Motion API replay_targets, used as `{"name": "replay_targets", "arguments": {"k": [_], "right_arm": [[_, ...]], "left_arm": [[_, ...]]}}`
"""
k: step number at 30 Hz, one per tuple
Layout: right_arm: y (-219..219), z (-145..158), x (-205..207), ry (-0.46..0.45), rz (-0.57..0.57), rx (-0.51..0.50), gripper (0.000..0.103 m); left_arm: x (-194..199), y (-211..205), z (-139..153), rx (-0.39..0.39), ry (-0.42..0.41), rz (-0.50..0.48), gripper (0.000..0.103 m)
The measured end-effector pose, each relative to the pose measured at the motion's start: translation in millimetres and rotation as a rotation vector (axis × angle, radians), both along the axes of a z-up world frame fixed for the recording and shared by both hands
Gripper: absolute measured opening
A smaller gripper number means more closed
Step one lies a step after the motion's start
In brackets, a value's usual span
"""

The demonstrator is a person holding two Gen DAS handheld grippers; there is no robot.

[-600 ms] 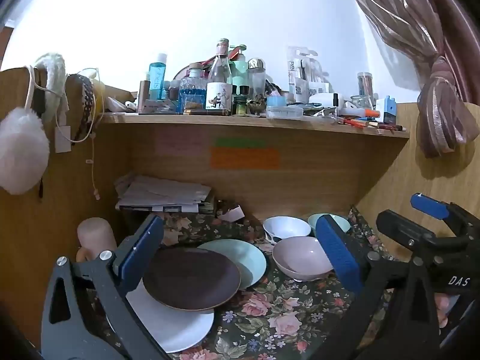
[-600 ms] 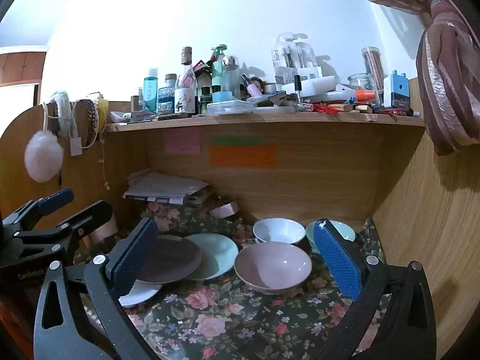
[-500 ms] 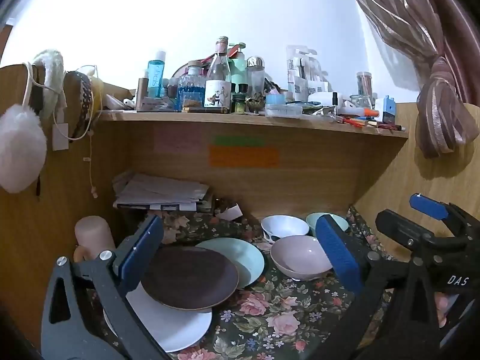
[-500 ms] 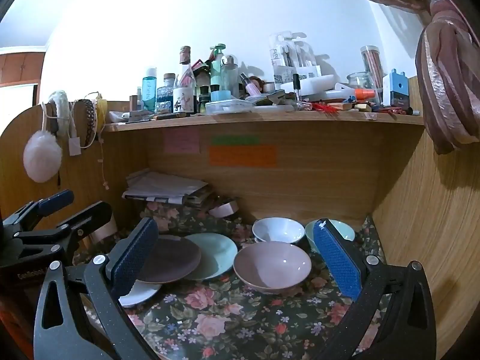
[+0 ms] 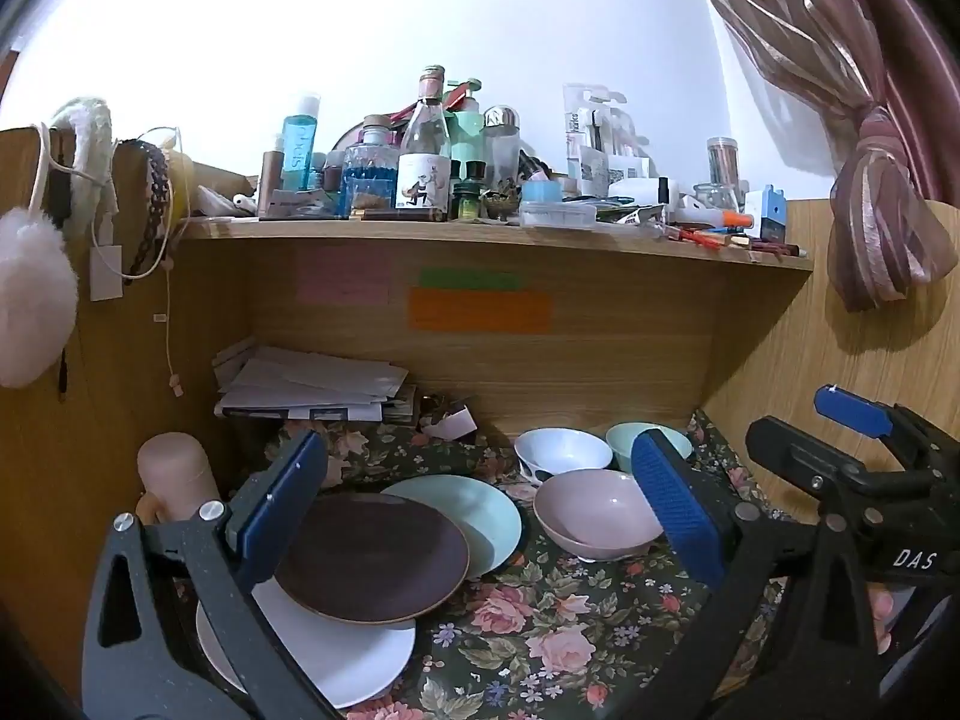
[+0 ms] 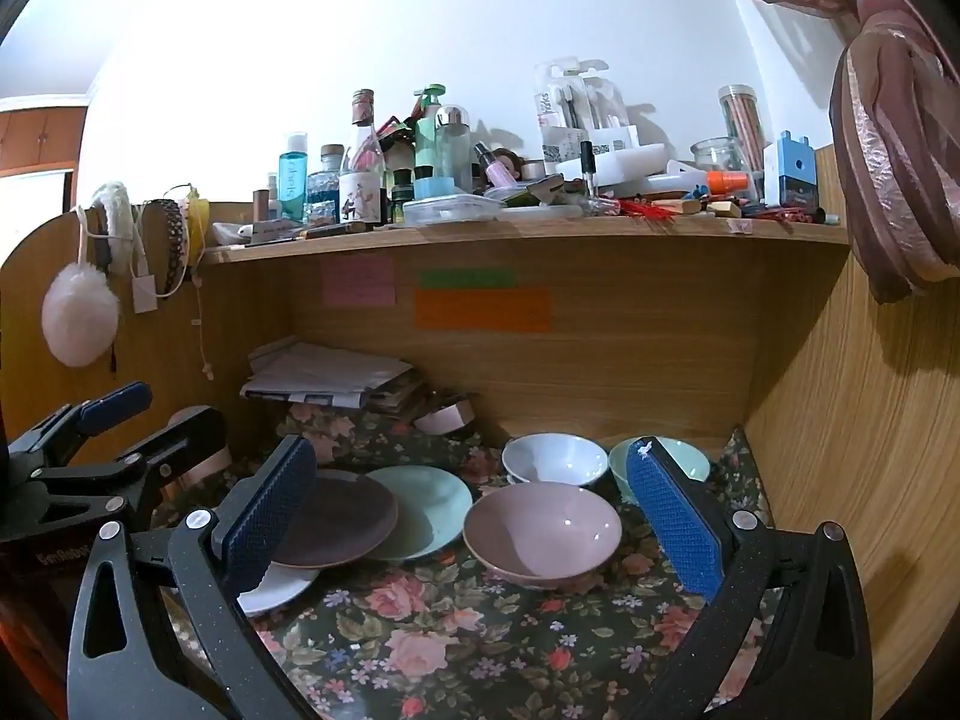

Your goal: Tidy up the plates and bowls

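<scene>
On the floral cloth a brown plate [image 5: 372, 558] overlaps a white plate [image 5: 336, 654] and a mint plate [image 5: 480, 510]. To their right sit a pink bowl [image 5: 594, 513], a white bowl [image 5: 561, 450] and a mint bowl [image 5: 624, 438]. My left gripper [image 5: 480, 510] is open and empty, above and in front of the plates. My right gripper [image 6: 468, 516] is open and empty, in front of the pink bowl [image 6: 540, 531]. The right wrist view also shows the brown plate [image 6: 342, 519], mint plate [image 6: 432, 504], white bowl [image 6: 552, 459] and mint bowl [image 6: 690, 459].
A wooden back wall [image 6: 600, 372] and side wall [image 6: 852, 450] enclose the nook. A paper stack [image 5: 312, 387] lies at the back left; a pink cylinder [image 5: 174, 474] stands at the left. The shelf [image 5: 480, 234] above holds many bottles. The other gripper [image 5: 864, 480] shows at the right.
Both views have shifted only slightly; the dishes sit a little lower and nearer in the left wrist view. Both grippers remain open and nothing on the cloth has moved.
</scene>
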State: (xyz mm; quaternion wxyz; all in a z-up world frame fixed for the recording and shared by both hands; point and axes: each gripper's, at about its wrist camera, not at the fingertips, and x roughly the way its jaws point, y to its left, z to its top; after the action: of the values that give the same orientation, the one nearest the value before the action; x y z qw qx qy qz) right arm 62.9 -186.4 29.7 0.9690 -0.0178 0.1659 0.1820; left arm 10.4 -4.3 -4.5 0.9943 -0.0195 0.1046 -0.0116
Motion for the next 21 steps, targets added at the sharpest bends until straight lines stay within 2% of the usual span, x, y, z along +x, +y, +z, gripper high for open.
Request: {"name": "replay_targets", "arguments": {"k": [21], "right_arm": [[-2.3,2.5,0.6,-0.013,0.000,0.003,0.103]], "left_arm": [[2.4,-3.9,2.3,0.002,0.000,-0.007,0.103]]}}
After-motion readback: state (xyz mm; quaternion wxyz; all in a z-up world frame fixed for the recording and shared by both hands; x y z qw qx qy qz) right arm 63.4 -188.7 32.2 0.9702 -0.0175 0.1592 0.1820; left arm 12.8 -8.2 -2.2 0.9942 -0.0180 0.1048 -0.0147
